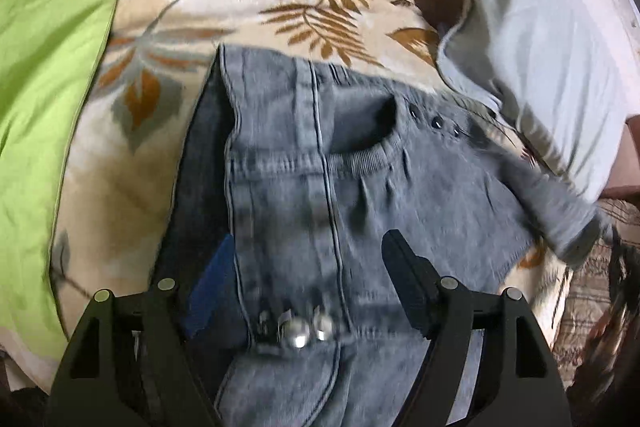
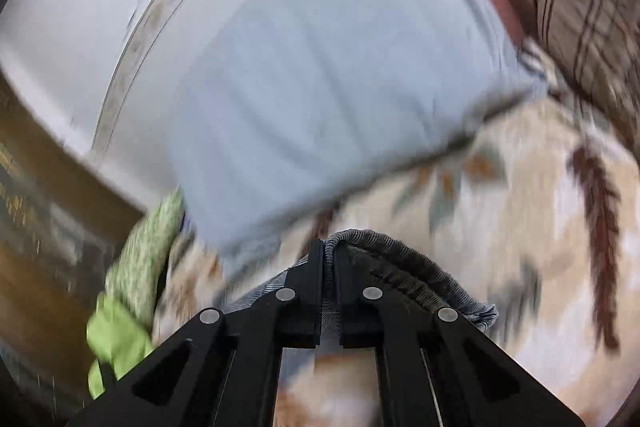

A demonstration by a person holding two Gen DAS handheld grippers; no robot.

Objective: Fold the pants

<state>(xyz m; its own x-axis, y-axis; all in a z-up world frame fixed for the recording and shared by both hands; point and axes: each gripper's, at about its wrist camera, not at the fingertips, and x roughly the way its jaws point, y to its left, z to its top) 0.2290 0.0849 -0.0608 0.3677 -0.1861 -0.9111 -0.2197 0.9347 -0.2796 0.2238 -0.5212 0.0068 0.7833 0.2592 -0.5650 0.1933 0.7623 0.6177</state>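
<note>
Right gripper (image 2: 329,255) clamped tight on a bunched denim edge of the pants (image 2: 400,267), fabric draping off toward 4 o'clock of the fingers. Left gripper (image 1: 308,259) spread wide, straddling the waistband area, nothing pinched; blue pad visible on its finger (image 1: 212,287) at 8 o'clock, metal buttons (image 1: 308,331) at 6 o'clock between the jaws. Pants (image 1: 320,167) lying on the leaf-print blanket (image 1: 280,7), pocket opening and small studs toward 1 o'clock. Probable step: carrying the held edge across to make the fold. For a clean fold: keep the pinch firm, carry low and level, use the open left gripper to pin the waistband so the body doesn't drag, align seams before release. Left view only: whole garment layout, green cover (image 1: 48,67) at 9 o'clock, pale pillow (image 1: 540,47) at 2 o'clock. Right view only: actual clamp contact, heavy blur, wall and wooden furniture at 9 o'clock.
</note>
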